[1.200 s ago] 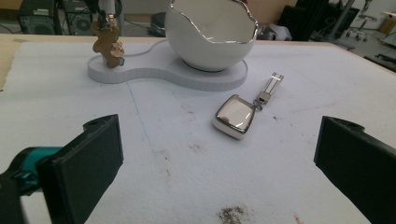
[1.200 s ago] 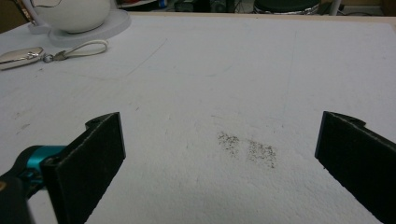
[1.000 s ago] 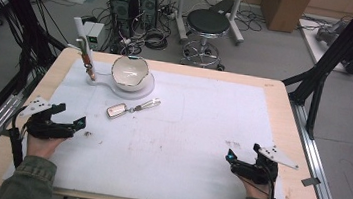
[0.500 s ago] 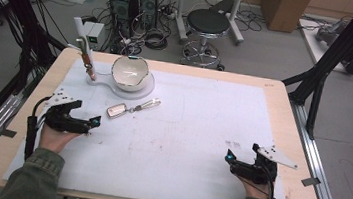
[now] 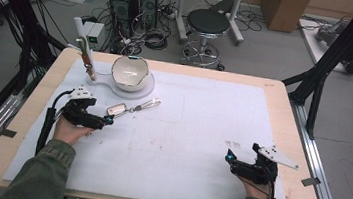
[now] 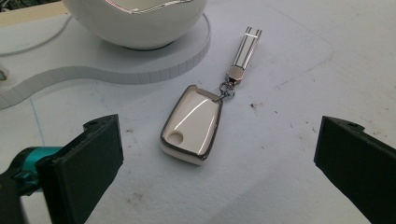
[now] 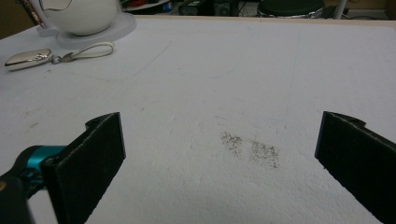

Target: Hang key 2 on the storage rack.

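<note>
My left gripper (image 5: pixel 106 120) has its jaws spread wide and empty just short of the key fob (image 6: pixel 192 123), which lies flat on the white mat (image 5: pixel 184 145) with open mat on both sides, its strap (image 6: pixel 244 49) running toward the bowl (image 5: pixel 129 72) on its stand (image 6: pixel 140 63). My right gripper (image 5: pixel 229 158), equally wide and empty, sits near the table's (image 5: pixel 285 99) front right with bare, smudged mat ahead. The high view adds a stool (image 5: pixel 208 22), computers and cables on the floor beyond the far edge; the left gripper view gives the fob's glossy face.
</note>
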A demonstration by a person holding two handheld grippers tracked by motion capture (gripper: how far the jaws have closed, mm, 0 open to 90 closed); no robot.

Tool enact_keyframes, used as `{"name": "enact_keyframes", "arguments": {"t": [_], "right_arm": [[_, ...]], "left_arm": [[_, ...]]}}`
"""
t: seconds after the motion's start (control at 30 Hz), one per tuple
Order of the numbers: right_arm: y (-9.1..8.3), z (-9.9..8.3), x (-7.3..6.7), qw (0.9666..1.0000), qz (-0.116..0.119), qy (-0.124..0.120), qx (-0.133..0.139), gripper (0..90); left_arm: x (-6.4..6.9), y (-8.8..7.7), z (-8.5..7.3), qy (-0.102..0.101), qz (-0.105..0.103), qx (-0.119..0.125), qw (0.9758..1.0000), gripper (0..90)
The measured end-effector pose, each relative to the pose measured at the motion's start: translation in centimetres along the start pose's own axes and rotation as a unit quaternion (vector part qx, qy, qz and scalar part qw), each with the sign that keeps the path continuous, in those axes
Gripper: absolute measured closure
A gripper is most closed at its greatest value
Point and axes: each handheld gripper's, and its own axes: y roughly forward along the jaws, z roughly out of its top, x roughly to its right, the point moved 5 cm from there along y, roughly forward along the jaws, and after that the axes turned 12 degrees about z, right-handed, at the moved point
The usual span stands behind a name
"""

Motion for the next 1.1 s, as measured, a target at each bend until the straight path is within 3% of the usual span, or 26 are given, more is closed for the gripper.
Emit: {"name": "enact_keyframes", "arguments": {"t": [0.1, 0.5, 0.6, 0.77, 0.83, 1.1], "right_arm": [[0.1, 0.0, 0.0, 1.0000, 0.001, 0.001, -0.001, 0.5], [0.3, 0.0, -0.1, 1.0000, 0.002, 0.005, -0.003, 0.6], [0.2, 0.0, 0.0, 1.0000, 0.001, 0.006, -0.001, 0.5], [0.1, 0.1, 0.0, 1.0000, 0.001, 0.007, 0.002, 0.6], [0.1, 0.0, -0.1, 1.0000, 0.001, 0.002, 0.000, 0.5], [0.1, 0.0, -0.3, 1.0000, 0.004, -0.004, -0.004, 0.5]], "left_arm": [[0.4, 0.7, 0.1, 0.001, -0.003, -0.010, 0.9999, 1.7], [2.6, 2.9, 1.7, 0.044, -0.024, -0.046, 0.9977, 1.8], [3.0, 3.3, 2.3, 0.043, -0.031, -0.050, 0.9973, 1.8], [4.5, 4.1, 3.5, 0.055, -0.055, -0.057, 0.9953, 1.8], [5.0, 4.5, 3.8, 0.071, -0.058, -0.064, 0.9937, 1.8], [6.0, 5.6, 5.8, 0.092, -0.060, -0.063, 0.9919, 3.9]]}}
